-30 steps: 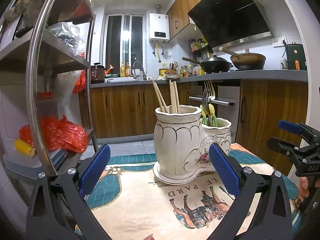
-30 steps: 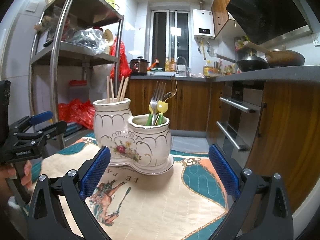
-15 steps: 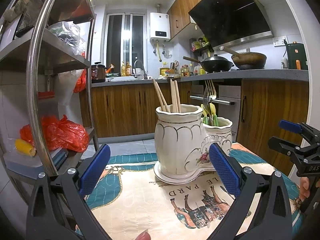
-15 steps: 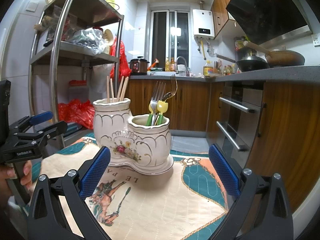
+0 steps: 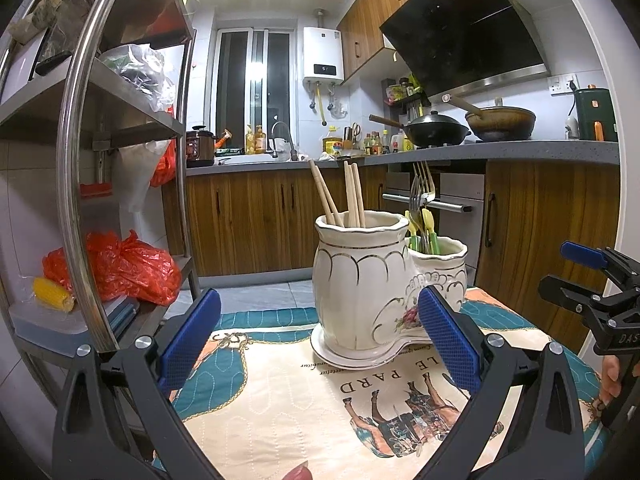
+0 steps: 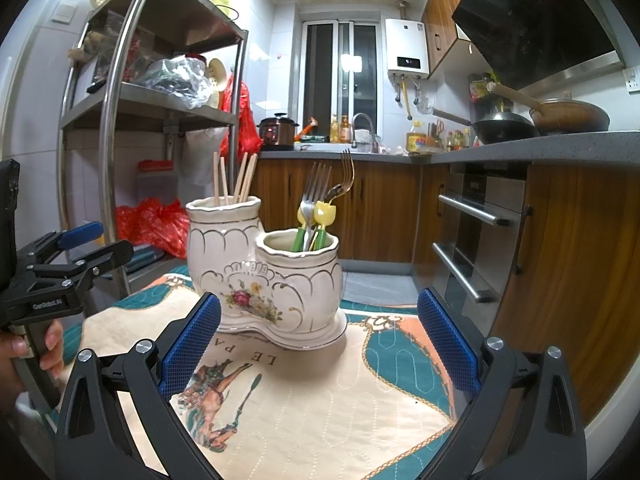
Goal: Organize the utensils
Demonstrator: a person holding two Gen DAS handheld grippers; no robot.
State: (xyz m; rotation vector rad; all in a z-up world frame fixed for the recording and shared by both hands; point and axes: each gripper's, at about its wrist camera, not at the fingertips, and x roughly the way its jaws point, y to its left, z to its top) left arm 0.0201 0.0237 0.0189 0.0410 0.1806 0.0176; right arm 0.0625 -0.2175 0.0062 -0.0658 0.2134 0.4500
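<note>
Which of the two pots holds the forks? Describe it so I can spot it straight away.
On the patterned tablecloth stands a cream double utensil holder on one shared base. The fork pot is its shorter, wider half, on the oven side. Its taller neighbour holds only chopsticks, while this one shows metal forks and green and yellow handles.

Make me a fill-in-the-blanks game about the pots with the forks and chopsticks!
1. The chopsticks stand in the ____ pot.
2. The forks have green and ____ handles.
3. Both grippers, left and right, are ____ and hold nothing.
4. The holder stands on a cloth with a picture of a ____.

Answers: taller; yellow; open; horse
</note>
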